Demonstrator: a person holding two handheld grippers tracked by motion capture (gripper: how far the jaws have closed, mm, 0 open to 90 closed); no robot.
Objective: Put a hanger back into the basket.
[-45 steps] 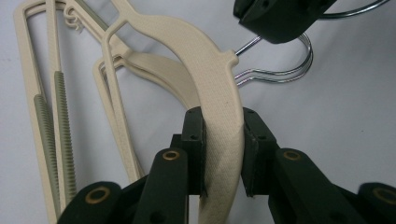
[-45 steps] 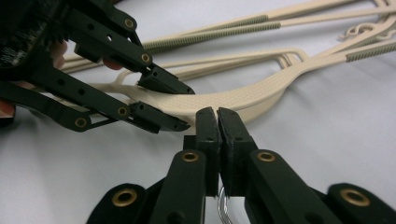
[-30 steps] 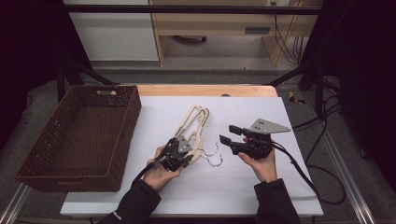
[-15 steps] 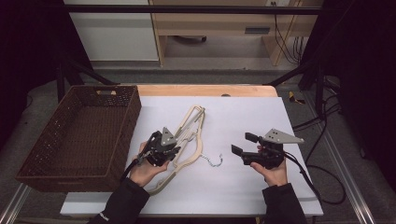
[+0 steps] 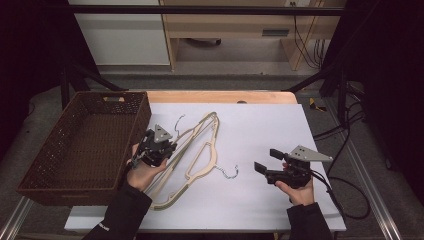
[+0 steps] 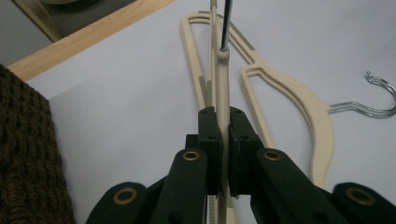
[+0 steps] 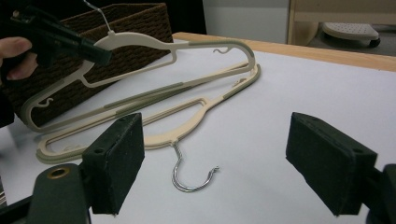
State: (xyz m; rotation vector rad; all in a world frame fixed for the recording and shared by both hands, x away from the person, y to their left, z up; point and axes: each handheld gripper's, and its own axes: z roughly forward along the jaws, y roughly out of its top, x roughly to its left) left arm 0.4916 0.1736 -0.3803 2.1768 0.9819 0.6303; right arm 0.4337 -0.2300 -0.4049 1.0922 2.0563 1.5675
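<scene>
Since a second ago the two hands have drawn apart: the left gripper [image 5: 159, 145] has carried one cream hanger [image 5: 192, 131] up and toward the wicker basket [image 5: 60, 150], while the right gripper [image 5: 267, 161] has backed off to the right of the worktop [image 5: 260, 120] and sunk a little. The left jaws have just been closing and are now clamped on the hanger's thin body — in the left gripper view the black pads [image 6: 211, 130] press on either side of the cream bar, just below the neck where the metal hook stem rises. The lifted hanger stands on edge, tilted, its far end near the worktop's back edge and its hook pointing up beside the basket's rim.

The right jaws stand wide apart with nothing between them; they have just been opening. In the right gripper view its two pads [image 7: 119, 156] frame a second hanger [image 7: 187, 126] that lies flat on the white worktop, its metal hook [image 7: 191, 175] pointing toward the right gripper and well clear of the pads. This flat hanger lies just beside and partly under the lifted one — whether they touch I cannot tell.

The basket sits at the worktop's left edge, close to the left hand [image 5: 142, 172].
</scene>
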